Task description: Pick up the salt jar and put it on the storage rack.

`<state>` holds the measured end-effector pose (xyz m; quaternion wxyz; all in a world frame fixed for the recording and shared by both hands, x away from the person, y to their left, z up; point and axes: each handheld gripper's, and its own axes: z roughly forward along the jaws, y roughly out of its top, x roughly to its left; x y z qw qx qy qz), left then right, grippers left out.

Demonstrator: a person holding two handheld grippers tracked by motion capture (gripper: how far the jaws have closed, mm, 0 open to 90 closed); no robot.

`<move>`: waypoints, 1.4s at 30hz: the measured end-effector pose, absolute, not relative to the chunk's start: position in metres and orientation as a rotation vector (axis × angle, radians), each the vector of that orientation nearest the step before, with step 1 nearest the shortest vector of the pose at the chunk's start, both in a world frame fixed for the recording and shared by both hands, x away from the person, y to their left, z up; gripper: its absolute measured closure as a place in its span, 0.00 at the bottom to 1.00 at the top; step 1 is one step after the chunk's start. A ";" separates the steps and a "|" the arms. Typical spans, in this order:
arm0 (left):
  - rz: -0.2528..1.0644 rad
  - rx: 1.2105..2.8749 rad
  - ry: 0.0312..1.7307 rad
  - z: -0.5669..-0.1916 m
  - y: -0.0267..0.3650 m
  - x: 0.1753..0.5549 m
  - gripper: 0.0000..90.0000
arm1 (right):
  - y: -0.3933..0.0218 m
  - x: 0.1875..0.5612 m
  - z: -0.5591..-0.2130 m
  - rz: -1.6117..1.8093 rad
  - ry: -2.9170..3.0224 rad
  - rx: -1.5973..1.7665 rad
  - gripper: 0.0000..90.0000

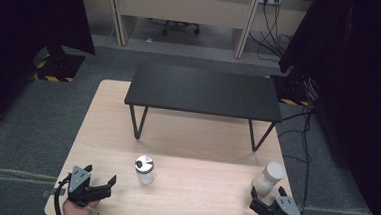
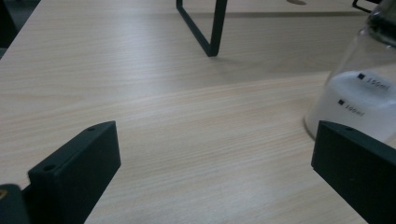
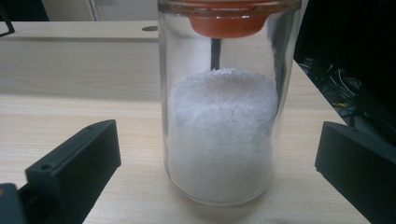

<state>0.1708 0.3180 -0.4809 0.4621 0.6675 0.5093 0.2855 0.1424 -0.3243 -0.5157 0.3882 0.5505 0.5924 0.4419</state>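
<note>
While both jars wait near the table's (image 1: 103,112) front edge, the right gripper (image 3: 217,154) is held open around the capped jar (image 3: 219,135), ready for closing; the left gripper (image 2: 215,163) is spread wide beside the marked jar (image 2: 362,100).

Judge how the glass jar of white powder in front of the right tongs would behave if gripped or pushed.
The jar looks like smooth, hard glass, so it may slip and could break if dropped. Filled more than halfway with white powder, it is probably fairly heavy for its size. Standing tall and upright on the table, it might tip if pushed near the top.
</note>
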 end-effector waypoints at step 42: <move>0.599 1.721 1.074 -0.482 0.254 0.192 0.02 | -0.327 0.140 -0.519 1.148 1.501 1.384 0.00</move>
